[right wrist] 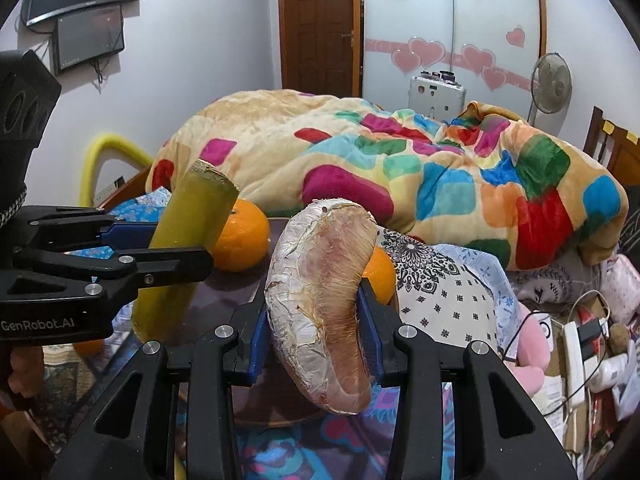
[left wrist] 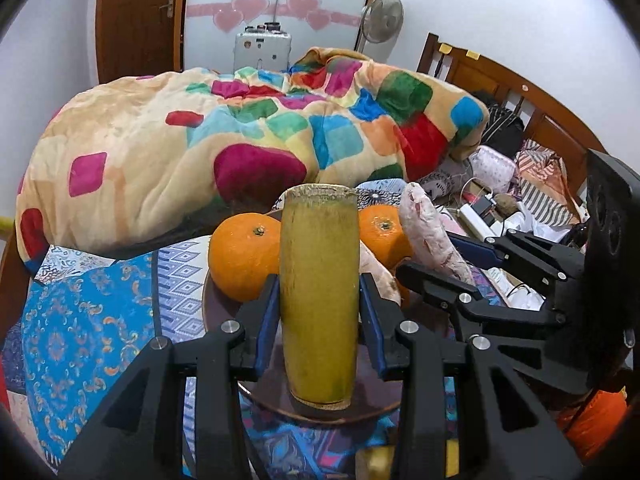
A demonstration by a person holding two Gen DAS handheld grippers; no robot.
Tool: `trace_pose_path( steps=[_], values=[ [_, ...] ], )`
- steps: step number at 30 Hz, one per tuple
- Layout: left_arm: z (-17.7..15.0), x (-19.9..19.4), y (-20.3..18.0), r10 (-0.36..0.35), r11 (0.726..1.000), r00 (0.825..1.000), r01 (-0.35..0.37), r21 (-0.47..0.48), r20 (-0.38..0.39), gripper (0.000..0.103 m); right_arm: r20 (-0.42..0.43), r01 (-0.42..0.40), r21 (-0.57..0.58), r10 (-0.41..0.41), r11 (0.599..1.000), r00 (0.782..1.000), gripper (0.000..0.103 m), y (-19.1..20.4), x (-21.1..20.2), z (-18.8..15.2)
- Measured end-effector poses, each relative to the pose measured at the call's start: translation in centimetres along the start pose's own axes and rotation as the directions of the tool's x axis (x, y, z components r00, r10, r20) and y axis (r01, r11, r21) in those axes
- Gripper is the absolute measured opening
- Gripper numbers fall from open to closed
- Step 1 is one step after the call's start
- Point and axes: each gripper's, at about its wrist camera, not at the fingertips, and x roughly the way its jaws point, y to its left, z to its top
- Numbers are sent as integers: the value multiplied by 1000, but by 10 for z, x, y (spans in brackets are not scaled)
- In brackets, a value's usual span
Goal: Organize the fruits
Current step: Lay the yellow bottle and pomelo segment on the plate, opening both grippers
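Left tongs [left wrist: 319, 312]: clenched on a yellow-green stalk [left wrist: 319, 292], frame centre, over the brown plate [left wrist: 224, 312].
Right tongs [right wrist: 318, 336]: clenched on a pale husked piece [right wrist: 320, 300], frame centre.
Oranges [left wrist: 244, 260]: seen on the plate, behind the stalk.

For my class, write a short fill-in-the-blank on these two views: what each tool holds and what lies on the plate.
1. The left tool is shut on a yellow-green ____ piece.
2. The right tool grips a curved, pinkish-white ____.
3. Two round ____ lie on the brown plate.
4. Behind the plate lies a colourful ____.

Missing words: sugarcane; root; oranges; blanket
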Motion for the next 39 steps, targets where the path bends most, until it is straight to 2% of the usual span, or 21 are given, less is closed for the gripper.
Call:
trace_pose_path(
  steps=[4, 10, 15, 28, 35, 39],
  values=[
    [1, 12, -1, 5, 1000, 1000, -5, 4, -28, 38, -30, -35, 11, 35, 999, 999, 37, -4, 5, -3],
    [0, 18, 1, 1, 1000, 999, -2, -20, -33, 38, -47, -32, 14, 32, 999, 998, 42, -4, 7, -5],
    [0, 0, -2, 4, 1000, 1000, -4, -2, 13, 38, -31, -6, 2, 6, 1000, 1000, 50, -4, 0, -3],
    [-31, -64, -8, 45, 999, 998, -46, 22, 54, 39, 37, 10, -8, -10, 1000, 999, 50, 13, -55, -7],
    [-59, -93, -9, 77, 996, 995, -79, 35, 59, 48, 54, 26, -3, -25, 1000, 998, 57, 18, -84, -27],
    [-79, -102, -6, 89, 996, 995, -91, 25, 47, 55, 46, 23, 2, -23, 1000, 999, 57, 21, -95, -43]
  ],
)
